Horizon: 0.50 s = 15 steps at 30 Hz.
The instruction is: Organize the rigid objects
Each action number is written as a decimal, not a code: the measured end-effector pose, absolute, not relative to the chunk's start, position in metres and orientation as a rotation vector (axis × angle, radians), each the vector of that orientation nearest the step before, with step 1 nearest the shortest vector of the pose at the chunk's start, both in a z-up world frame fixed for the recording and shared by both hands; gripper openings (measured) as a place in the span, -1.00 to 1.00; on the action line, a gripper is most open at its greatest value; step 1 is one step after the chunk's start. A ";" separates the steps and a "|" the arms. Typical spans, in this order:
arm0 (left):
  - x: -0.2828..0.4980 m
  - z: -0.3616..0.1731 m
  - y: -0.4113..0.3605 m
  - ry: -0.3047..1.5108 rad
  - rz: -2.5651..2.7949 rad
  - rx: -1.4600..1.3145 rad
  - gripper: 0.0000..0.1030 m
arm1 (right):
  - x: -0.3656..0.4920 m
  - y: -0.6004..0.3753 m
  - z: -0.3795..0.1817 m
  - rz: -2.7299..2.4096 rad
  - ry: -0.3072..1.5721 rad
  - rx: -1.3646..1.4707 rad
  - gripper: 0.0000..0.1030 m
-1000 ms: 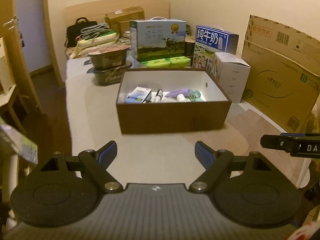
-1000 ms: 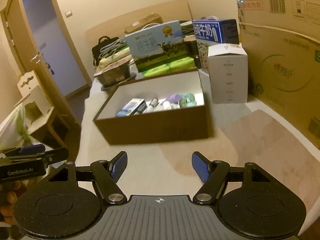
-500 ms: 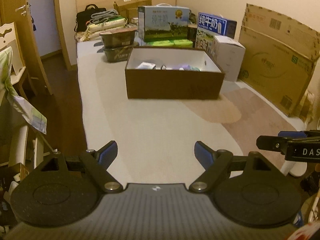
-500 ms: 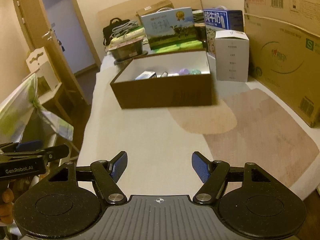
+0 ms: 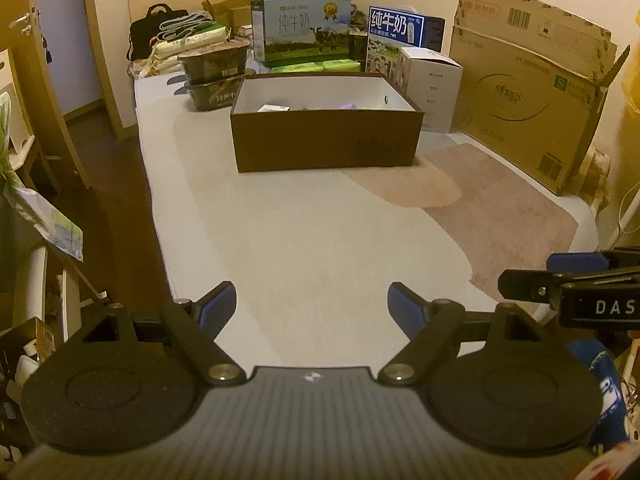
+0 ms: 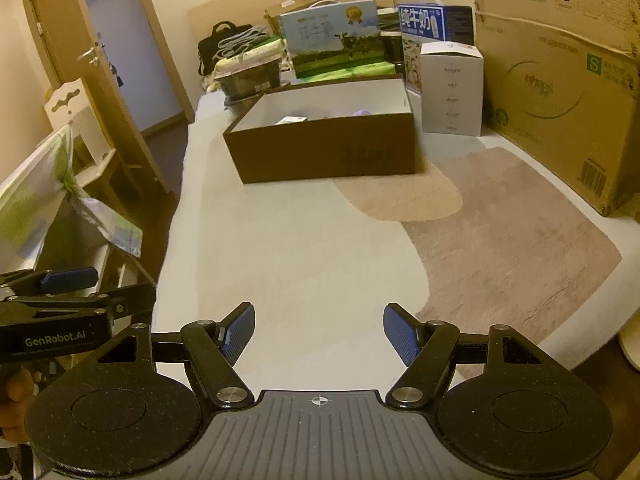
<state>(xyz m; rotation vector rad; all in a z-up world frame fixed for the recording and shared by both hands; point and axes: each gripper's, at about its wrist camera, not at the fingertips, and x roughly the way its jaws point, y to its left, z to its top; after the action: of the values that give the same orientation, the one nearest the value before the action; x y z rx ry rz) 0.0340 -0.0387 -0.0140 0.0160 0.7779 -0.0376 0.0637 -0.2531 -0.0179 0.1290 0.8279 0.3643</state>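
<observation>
A brown cardboard box (image 5: 326, 144) (image 6: 328, 152) with a white inside stands far back on the pale bed surface (image 5: 304, 240). Only the tops of a small white packet (image 5: 274, 108) (image 6: 291, 120) and a purple item (image 5: 347, 106) (image 6: 362, 112) show over its rim. My left gripper (image 5: 312, 306) hovers open over the near part of the bed, nothing between its blue pads. My right gripper (image 6: 319, 332) is open too and holds nothing. Each gripper shows at the edge of the other's view, right gripper (image 5: 568, 280), left gripper (image 6: 68, 292).
Behind the box stand milk cartons (image 5: 302, 36) (image 5: 400, 44), a white carton (image 5: 434, 88), dark tubs (image 5: 214, 76) and a black bag (image 5: 150, 36). A large flat cardboard sheet (image 5: 532, 84) leans along the right. A chair with draped cloth (image 6: 60, 200) and a door (image 6: 92, 52) are on the left.
Both grippers have drawn back from the box toward the near end of the bed; the box now looks smaller and its contents are mostly hidden behind the front wall.
</observation>
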 end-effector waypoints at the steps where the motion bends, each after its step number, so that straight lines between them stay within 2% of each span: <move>1: 0.034 -0.015 -0.038 0.782 -0.037 0.015 0.59 | 0.064 -0.252 -0.019 0.367 0.832 0.122 0.38; 15: 0.039 -0.024 -0.034 0.805 -0.025 0.009 0.59 | 0.071 -0.241 -0.034 0.377 0.861 0.108 0.38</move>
<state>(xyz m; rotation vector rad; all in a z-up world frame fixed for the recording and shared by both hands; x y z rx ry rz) 0.0390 -0.0344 -0.0238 0.0093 0.8050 -0.0250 0.0711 -0.2415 -0.0338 0.1080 0.8609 0.3772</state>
